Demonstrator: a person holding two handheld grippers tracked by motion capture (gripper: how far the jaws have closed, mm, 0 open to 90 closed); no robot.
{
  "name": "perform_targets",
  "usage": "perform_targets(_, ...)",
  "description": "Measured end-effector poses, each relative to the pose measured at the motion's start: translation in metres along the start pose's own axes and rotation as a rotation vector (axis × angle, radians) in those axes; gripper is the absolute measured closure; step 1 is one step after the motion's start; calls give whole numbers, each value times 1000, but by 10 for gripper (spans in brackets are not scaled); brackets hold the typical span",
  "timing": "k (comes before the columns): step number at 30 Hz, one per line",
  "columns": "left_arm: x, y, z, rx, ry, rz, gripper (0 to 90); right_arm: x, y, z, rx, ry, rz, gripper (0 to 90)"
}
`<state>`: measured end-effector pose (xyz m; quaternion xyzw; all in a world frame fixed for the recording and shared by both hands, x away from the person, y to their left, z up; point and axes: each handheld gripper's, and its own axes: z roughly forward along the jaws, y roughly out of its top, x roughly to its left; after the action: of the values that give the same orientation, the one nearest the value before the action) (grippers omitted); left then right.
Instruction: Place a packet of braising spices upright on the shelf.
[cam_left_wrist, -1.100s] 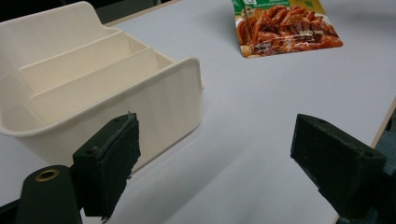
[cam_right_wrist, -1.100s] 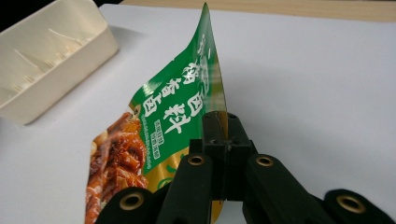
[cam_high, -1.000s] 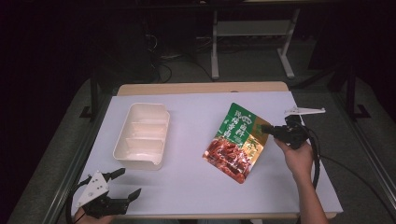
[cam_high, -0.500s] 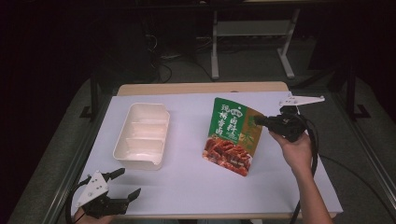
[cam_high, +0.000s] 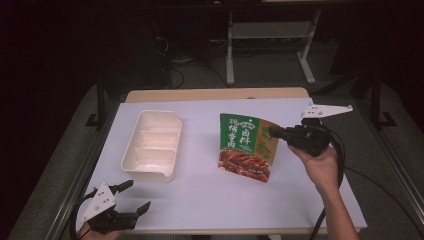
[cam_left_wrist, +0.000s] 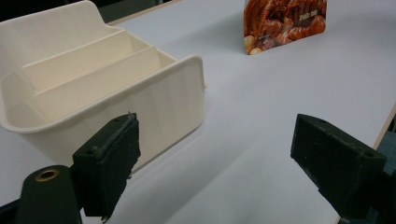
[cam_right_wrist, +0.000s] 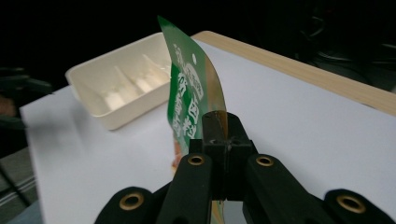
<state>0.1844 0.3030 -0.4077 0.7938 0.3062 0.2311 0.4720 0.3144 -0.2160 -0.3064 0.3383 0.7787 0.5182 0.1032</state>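
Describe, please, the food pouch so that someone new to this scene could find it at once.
On the white table, look right of the cream divided tray. The pouch is there, its bottom edge on the table, pinched at its right edge by the right tool. It alone is colourful: green with white lettering above, reddish food pictured below.

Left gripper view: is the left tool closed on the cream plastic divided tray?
No, the left tool stands wide open, its pads apart in front of the cream plastic divided tray, with bare table between them.
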Motion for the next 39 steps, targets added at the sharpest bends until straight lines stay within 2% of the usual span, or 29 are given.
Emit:
perform_targets(3,0,0,0,-1,1,-1,150,3,-5,-6,-15,42,-15,891)
perform_targets(5,0,0,-1,0,2,7,150,5,-8,-8,-13,56,-17,873)
perform_targets(10,-1,0,-1,-3,3,-5,150,4,-10,-9,-13,94,-21,829)
perform_targets(14,0,0,-1,-1,5,3,147,4,-8,-6,-10,92,-37,821)
perform_targets(16,1,-1,-2,-1,5,0,147,5,-7,-2,9,90,-48,806)
perform_targets(25,1,0,-3,-3,6,-2,147,10,3,10,38,73,-84,849)
perform_targets(33,0,0,-4,-9,7,-3,147,12,9,19,54,69,-87,841)
perform_targets(35,1,0,-4,-8,8,-4,147,12,10,19,58,61,-86,892)
perform_targets(39,1,-1,-4,-7,7,-9,147,16,16,19,73,42,-98,898)
